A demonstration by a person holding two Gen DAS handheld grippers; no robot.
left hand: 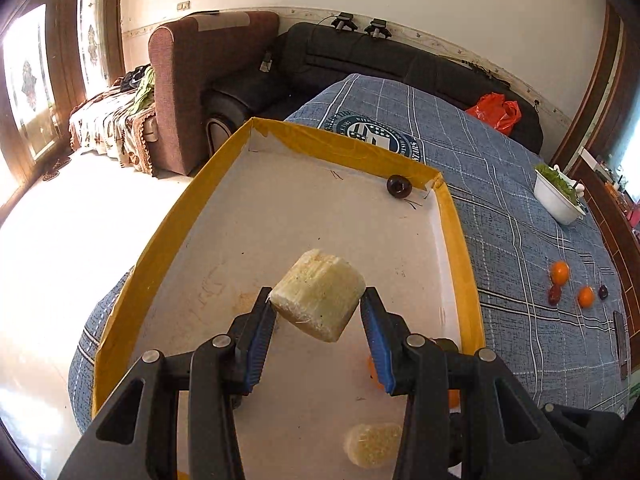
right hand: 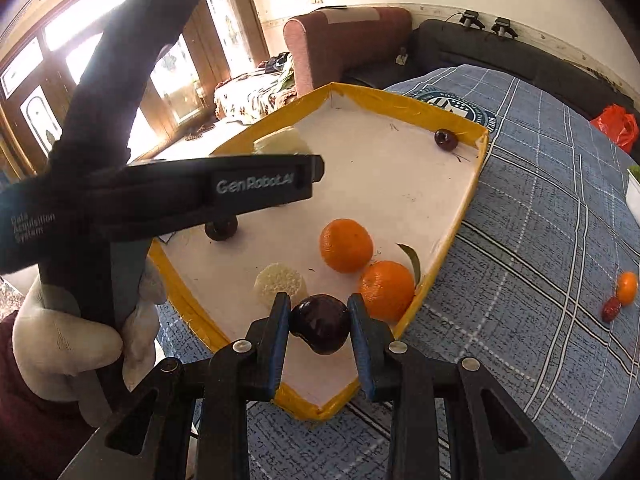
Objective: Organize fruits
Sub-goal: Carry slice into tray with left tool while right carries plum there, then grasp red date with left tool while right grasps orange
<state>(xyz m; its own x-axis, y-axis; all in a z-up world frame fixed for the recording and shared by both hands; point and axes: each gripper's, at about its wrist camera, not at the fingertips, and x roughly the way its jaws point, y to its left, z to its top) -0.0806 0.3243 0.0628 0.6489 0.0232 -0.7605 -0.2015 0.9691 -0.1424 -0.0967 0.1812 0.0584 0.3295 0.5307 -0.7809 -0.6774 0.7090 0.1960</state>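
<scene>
A yellow-rimmed tray (left hand: pixel 224 152) with a white floor lies on the blue plaid cloth; it also shows in the right wrist view (right hand: pixel 476 184). My left gripper (left hand: pixel 318 304) is shut on a pale sugarcane chunk (left hand: pixel 320 292) and holds it above the tray. My right gripper (right hand: pixel 320 320) is shut on a dark plum (right hand: pixel 320 324) over the tray's near corner. In the tray lie two oranges (right hand: pixel 346 245) (right hand: pixel 386 290), another cane piece (right hand: pixel 280 282), a dark plum (right hand: pixel 446 139) in the far corner and one (right hand: pixel 221 229) under the left gripper.
On the cloth right of the tray lie two small oranges (left hand: pixel 559 272) (left hand: pixel 585 297), a red date (left hand: pixel 554 294) and a dark fruit (left hand: pixel 603 292). A white bowl of greens (left hand: pixel 558 194) stands farther back. Sofas and a red bag (left hand: pixel 496 112) are behind the table.
</scene>
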